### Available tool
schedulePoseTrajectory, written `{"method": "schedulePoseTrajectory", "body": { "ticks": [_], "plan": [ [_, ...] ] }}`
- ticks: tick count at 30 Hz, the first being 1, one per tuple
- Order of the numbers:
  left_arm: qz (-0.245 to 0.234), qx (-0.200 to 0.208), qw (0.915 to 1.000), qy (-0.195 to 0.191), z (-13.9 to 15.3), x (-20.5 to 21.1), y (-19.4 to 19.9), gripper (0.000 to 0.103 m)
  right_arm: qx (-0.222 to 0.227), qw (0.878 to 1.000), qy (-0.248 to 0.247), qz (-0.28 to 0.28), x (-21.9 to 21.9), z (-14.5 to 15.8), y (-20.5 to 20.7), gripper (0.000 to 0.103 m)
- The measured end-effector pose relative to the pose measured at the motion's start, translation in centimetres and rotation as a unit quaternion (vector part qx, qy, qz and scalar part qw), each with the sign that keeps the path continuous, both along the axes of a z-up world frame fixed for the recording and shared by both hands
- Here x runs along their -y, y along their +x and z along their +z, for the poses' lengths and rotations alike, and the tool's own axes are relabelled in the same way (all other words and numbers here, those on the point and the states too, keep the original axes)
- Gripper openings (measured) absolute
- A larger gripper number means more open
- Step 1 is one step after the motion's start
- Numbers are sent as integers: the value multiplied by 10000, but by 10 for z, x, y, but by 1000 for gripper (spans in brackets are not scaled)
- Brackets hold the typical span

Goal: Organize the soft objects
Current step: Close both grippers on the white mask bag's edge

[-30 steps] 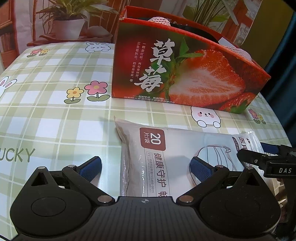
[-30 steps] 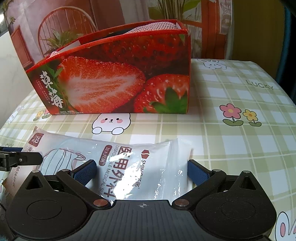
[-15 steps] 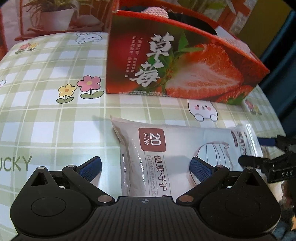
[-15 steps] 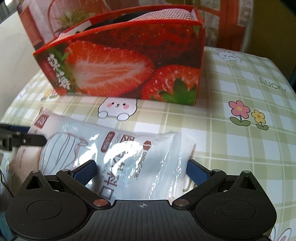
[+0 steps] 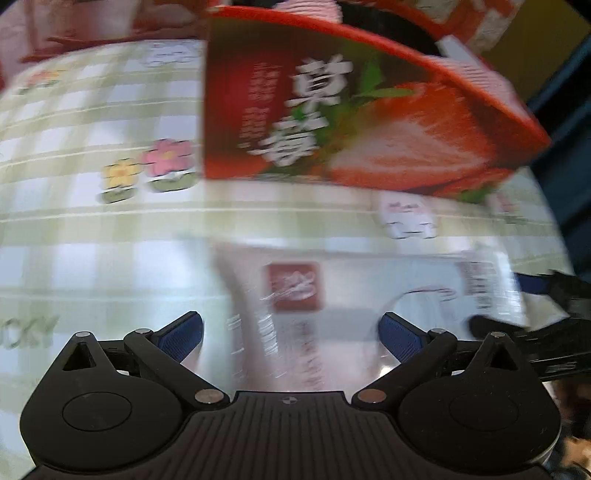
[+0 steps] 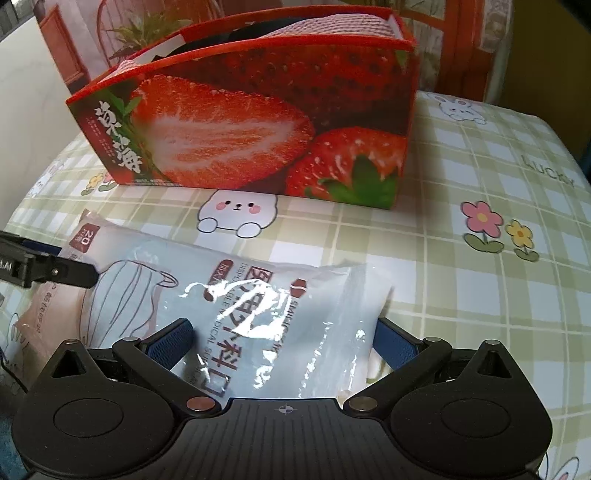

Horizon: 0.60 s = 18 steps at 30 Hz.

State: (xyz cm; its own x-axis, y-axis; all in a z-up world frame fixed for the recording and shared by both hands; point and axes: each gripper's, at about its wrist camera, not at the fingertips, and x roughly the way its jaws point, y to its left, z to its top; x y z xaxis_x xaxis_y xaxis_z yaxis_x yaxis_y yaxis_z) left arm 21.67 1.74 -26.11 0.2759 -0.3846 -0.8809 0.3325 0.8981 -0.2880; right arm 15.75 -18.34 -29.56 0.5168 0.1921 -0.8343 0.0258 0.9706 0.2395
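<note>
A soft white plastic pack of face masks lies between both grippers; it also shows, blurred, in the left wrist view. My right gripper has its blue pads wide apart around the pack's right end. My left gripper has its pads wide apart around the left end, and its black finger shows at the left of the right wrist view. A red strawberry-print box stands open-topped behind the pack, with pink and dark soft things inside. The box also shows in the left wrist view.
The table wears a green checked cloth with rabbits and flowers. A potted plant and a wooden chair stand behind the box. The table edge curves away at the right.
Both grippers have risen and tilted, so the box looks lower and closer. The pack has lifted and shifted with them. The left wrist view is now motion-blurred.
</note>
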Motion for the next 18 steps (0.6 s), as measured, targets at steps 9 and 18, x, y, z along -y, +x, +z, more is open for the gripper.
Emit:
{"method": "schedulePoseTrajectory", "body": {
  "ticks": [9, 18],
  "plan": [
    [-237, 52, 9989, -402, 2, 2, -5, 94, -69, 9984, 310, 466, -13, 2, 9, 102],
    [-307, 776, 9943, -662, 31, -22, -20, 81, 41, 9973, 719, 139, 16, 8, 6, 55]
  ]
}}
